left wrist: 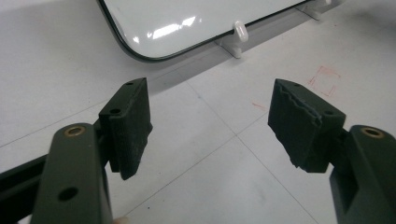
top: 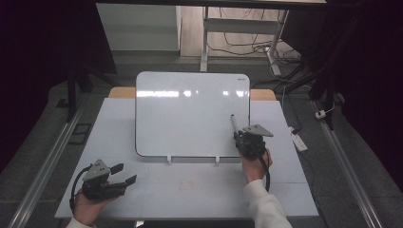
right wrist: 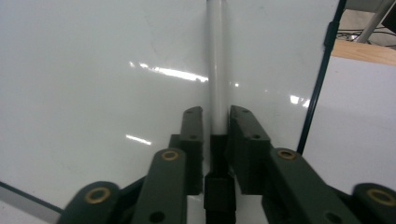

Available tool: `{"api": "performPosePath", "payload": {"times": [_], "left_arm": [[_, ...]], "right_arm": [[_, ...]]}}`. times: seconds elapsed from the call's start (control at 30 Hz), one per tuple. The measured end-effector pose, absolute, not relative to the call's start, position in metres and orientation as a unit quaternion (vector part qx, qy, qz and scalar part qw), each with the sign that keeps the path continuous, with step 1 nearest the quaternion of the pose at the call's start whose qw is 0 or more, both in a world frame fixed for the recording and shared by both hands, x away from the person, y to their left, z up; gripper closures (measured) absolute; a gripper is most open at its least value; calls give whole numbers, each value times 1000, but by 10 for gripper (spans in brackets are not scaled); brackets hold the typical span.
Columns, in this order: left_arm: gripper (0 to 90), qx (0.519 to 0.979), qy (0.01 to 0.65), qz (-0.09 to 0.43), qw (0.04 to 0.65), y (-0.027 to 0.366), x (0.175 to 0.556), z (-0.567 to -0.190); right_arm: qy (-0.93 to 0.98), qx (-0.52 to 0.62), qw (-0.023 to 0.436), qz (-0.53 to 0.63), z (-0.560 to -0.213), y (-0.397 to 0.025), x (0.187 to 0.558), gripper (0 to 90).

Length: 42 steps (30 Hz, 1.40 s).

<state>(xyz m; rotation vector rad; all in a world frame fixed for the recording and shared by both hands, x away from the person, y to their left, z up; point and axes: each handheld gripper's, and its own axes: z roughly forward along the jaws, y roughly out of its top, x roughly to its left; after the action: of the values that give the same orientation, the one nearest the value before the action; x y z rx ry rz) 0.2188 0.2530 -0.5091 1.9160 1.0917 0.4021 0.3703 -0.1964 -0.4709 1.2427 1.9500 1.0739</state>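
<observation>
A person's right hand (top: 254, 166) reaches forward at the right of the white worktop (top: 190, 190), its right tool (top: 241, 137) clamped on a marker (top: 235, 122) that points away against the whiteboard (top: 190, 114) near its right edge. The left hand (top: 88, 205) rests at the near left corner, the left tool (top: 121, 173) spread wide and holding nothing, with bare worktop between it and the propped board's near left corner.

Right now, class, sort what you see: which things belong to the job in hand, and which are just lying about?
In the job:
whiteboard
marker, clamped in the right tongs

Lying about:
left tongs, open, holding nothing
cables on the floor
power strip beside the table
</observation>
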Motion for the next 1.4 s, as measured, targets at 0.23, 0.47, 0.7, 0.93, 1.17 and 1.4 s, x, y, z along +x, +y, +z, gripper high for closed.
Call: {"api": "performPosePath", "payload": {"times": [0.23, 0.47, 0.7, 0.93, 1.17, 1.4], "left_arm": [[307, 770, 439, 161, 435, 255, 219, -510], [297, 772, 434, 155, 438, 254, 220, -511], [284, 778, 425, 150, 437, 249, 223, -511], [264, 784, 417, 142, 437, 243, 225, -511], [253, 786, 419, 140, 432, 242, 228, -515], [240, 792, 411, 144, 428, 237, 230, -516]], "right_arm": [[743, 446, 290, 407, -468, -205, 363, 613], [762, 401, 271, 430, -463, -227, 346, 515], [776, 353, 241, 463, -464, -254, 323, 476], [786, 316, 231, 479, -473, -278, 304, 450], [793, 302, 224, 479, -492, -298, 290, 425], [799, 301, 221, 471, -507, -308, 288, 408]]}}
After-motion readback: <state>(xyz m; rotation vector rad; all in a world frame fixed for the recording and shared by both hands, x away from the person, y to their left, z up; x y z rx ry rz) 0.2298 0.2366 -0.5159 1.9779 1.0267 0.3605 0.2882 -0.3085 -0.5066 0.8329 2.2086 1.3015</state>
